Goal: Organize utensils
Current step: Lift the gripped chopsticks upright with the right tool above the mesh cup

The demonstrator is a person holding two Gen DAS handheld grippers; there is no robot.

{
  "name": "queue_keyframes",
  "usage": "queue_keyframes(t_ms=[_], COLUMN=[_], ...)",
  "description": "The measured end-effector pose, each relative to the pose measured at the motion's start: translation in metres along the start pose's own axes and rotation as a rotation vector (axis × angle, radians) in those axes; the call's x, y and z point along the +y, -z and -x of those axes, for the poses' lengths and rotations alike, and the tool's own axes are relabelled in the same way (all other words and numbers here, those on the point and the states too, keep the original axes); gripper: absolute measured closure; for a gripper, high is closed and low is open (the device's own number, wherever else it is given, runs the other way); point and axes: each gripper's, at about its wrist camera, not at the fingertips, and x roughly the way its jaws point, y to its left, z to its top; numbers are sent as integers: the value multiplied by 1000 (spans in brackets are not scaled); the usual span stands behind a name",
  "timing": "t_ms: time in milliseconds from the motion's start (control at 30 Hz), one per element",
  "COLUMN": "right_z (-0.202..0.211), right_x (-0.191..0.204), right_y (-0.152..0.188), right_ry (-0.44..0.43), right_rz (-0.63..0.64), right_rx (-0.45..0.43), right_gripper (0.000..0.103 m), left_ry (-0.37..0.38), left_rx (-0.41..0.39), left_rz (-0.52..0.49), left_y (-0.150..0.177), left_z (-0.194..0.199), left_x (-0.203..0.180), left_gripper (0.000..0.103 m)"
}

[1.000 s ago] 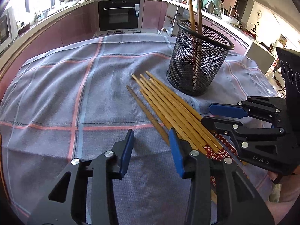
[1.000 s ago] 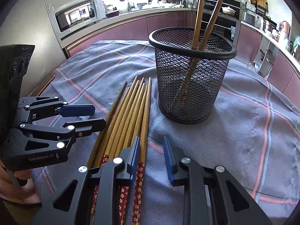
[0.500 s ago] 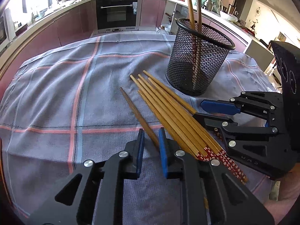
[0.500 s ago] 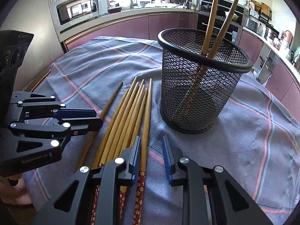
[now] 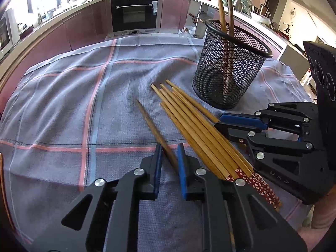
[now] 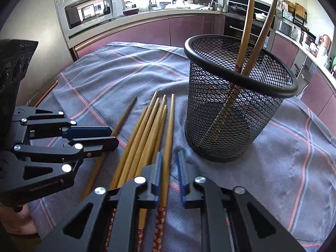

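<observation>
A bundle of wooden chopsticks [image 5: 197, 124] with red patterned ends lies on the checked cloth; it also shows in the right wrist view [image 6: 147, 132]. One darker chopstick [image 5: 153, 126] lies apart on the bundle's left. My left gripper [image 5: 169, 153] has its jaws narrowed around this chopstick's thick end, a small gap still showing. My right gripper [image 6: 169, 163] is partly open around the rightmost chopstick [image 6: 169, 138] of the bundle. A black mesh holder [image 5: 229, 67] stands behind with two chopsticks [image 6: 250, 33] upright in it.
The grey cloth [image 5: 63, 105] with pink and blue stripes covers the table. The mesh holder [image 6: 237, 105] stands just right of the bundle's tips. Kitchen counters, an oven [image 5: 134, 14] and a microwave [image 6: 92, 10] surround the table.
My left gripper moved left and forward and narrowed its jaws around the single chopstick, which has shifted away from the bundle. My right gripper narrowed slightly and edged forward.
</observation>
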Motion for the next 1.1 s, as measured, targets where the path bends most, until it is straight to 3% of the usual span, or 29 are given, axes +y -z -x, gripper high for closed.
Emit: queue_keyframes(t_ms=[633, 1100], right_z=[36, 85], right_x=[-8, -15], right_y=[5, -1], right_ry=[-64, -113], right_rz=[-46, -81], right_rx=[-76, -217], right_gripper=[98, 98], left_ry=[19, 87], left_rx=[-39, -156], left_rz=[27, 15], left_y=[5, -3], left_z=[15, 67], left_x=[0, 1], left_gripper=[95, 96])
